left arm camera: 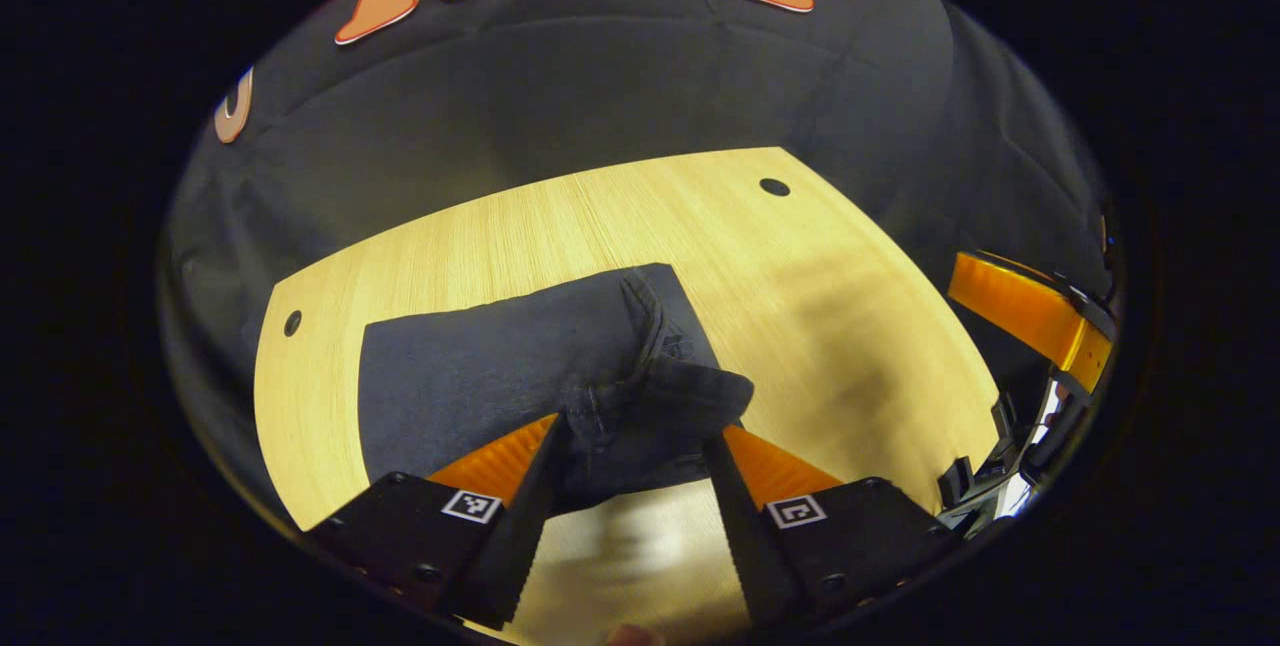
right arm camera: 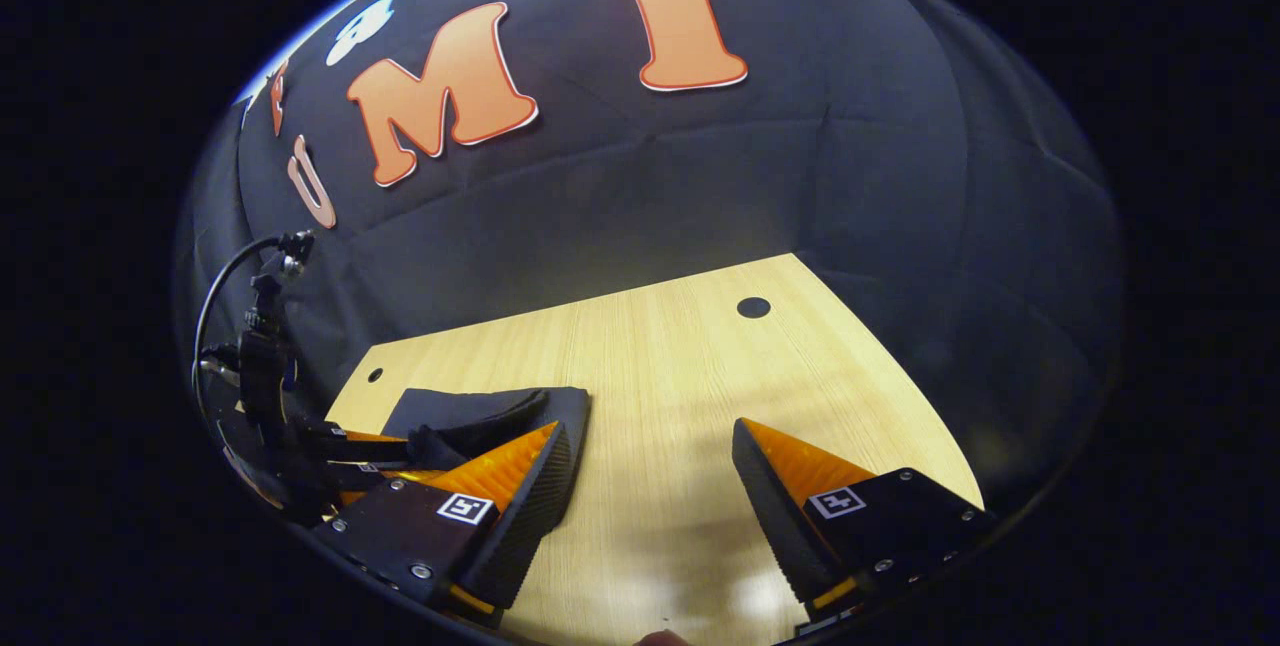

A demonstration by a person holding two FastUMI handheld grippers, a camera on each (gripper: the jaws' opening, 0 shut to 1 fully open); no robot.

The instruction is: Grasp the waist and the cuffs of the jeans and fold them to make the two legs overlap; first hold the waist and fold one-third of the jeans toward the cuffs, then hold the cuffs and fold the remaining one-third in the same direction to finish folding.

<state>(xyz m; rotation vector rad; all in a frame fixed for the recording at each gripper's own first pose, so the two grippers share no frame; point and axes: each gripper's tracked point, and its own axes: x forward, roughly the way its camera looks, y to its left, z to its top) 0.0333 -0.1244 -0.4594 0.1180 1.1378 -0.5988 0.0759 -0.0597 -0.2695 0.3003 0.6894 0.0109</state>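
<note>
The jeans [left arm camera: 480, 381] lie folded on the wooden table [left arm camera: 820, 276], toward 9 o'clock in the left gripper view. The left gripper [left arm camera: 635, 446] has a bunched denim end between its fingers; they seem to press it, though the contact is partly hidden. The right gripper [right arm camera: 650, 471] stands wide, holding nothing. To fold well, carry this end low and flat, and keep the edges aligned.

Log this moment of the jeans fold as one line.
left gripper: jaws around bunched jeans edge | right gripper: open, empty, above table | jeans: folded stack, table's left side
</note>
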